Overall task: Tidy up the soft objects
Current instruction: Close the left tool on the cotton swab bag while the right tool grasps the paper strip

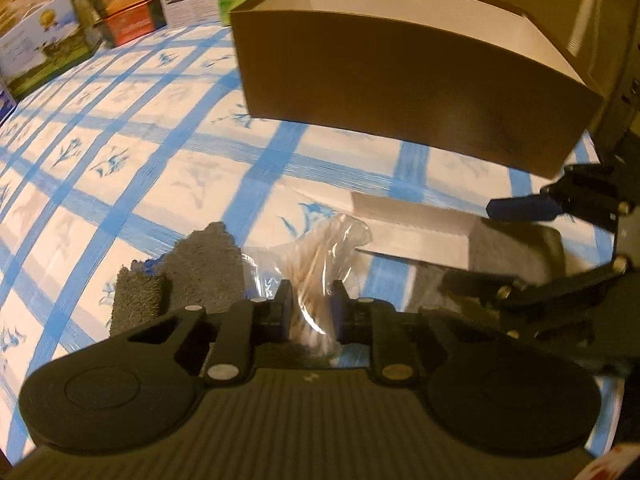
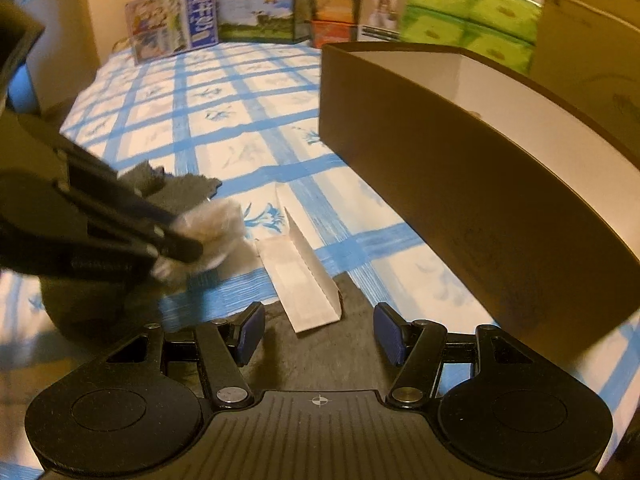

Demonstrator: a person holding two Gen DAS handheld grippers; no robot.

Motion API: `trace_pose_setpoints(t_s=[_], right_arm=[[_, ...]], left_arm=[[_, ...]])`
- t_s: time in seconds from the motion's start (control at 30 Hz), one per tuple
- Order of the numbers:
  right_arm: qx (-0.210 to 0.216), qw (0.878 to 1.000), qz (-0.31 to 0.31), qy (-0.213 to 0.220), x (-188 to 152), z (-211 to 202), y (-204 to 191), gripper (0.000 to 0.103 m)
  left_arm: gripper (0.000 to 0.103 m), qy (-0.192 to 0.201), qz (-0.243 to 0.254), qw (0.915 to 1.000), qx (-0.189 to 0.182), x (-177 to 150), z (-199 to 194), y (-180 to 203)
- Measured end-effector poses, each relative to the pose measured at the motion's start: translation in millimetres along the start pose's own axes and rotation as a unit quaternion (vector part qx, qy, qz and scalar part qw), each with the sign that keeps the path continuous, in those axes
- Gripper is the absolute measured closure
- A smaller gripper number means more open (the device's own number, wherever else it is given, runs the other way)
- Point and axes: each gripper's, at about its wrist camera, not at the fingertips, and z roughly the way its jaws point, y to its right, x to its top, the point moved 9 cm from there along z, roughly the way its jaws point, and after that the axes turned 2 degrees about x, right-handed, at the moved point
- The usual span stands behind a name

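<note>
Just in front of brown box (image 1: 400,92): my left gripper (image 1: 310,304) clenched on clear bag of cotton swabs (image 1: 320,256); my right gripper (image 2: 320,334) spread, empty. Pickup step; next, lift bag into box.

Clear plastic bag of cotton swabs (image 1: 316,264), crumpled, upright between the left gripper's (image 1: 310,308) pads, beside a dark grey towel (image 1: 192,264) lying rumpled on the blue-checked tabletop (image 1: 160,152); brown open box (image 1: 400,92) stands beyond.
</note>
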Motion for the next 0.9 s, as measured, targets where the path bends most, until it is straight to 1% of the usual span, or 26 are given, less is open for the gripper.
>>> trace_pose_setpoints(t_s=[0.1,0.3,0.33,0.37,0.43,0.47,0.53,0.57,0.6,0.67,0.7,0.8,0.87,0.9], right_arm=[[-0.006,1.0,-0.02,0.004,2,10,-3,0.043],[-0.013,0.998,-0.067,0.002,3,26,-9,0.044],[-0.016,0.997,-0.075,0.003,3,28,-10,0.048],[-0.015,0.996,-0.084,0.002,2,30,-11,0.054],[-0.015,0.996,-0.092,0.004,2,32,-13,0.058],[-0.017,0.996,-0.092,0.005,2,32,-13,0.063],[-0.015,0.996,-0.088,0.006,3,32,-14,0.068],[-0.012,0.996,-0.084,0.008,3,31,-14,0.071],[-0.012,0.997,-0.08,0.009,3,29,-14,0.072],[-0.012,0.997,-0.07,0.011,3,27,-12,0.078],[-0.01,0.998,-0.064,0.012,4,26,-11,0.079],[-0.01,0.999,-0.047,0.013,5,22,-8,0.084],[-0.01,0.999,-0.036,0.016,7,19,-6,0.091],[-0.01,0.999,-0.03,0.017,8,17,-5,0.093]], left_arm=[[0.084,-0.008,-0.018,0.9998,-0.005,-1,5,-3],[0.082,-0.009,-0.027,0.9996,-0.007,0,8,-3],[0.081,-0.009,-0.03,0.9995,-0.007,0,8,-4],[0.08,-0.01,-0.032,0.9994,-0.007,-1,9,-4],[0.077,-0.011,-0.035,0.9993,-0.004,-1,10,-5],[0.076,-0.013,-0.037,0.9992,-0.003,-2,12,-5],[0.072,-0.016,-0.041,0.999,-0.003,-3,14,-6],[0.072,-0.017,-0.041,0.999,-0.002,-3,14,-6],[0.071,-0.017,-0.042,0.999,-0.002,-3,15,-6],[0.07,-0.018,-0.042,0.999,-0.001,-3,16,-6],[0.069,-0.019,-0.042,0.9989,-0.002,-3,17,-6],[0.071,-0.02,-0.042,0.9989,-0.003,-3,19,-6],[0.075,-0.019,-0.042,0.9989,-0.004,-2,17,-6],[0.078,-0.017,-0.042,0.999,-0.004,-1,16,-6]])
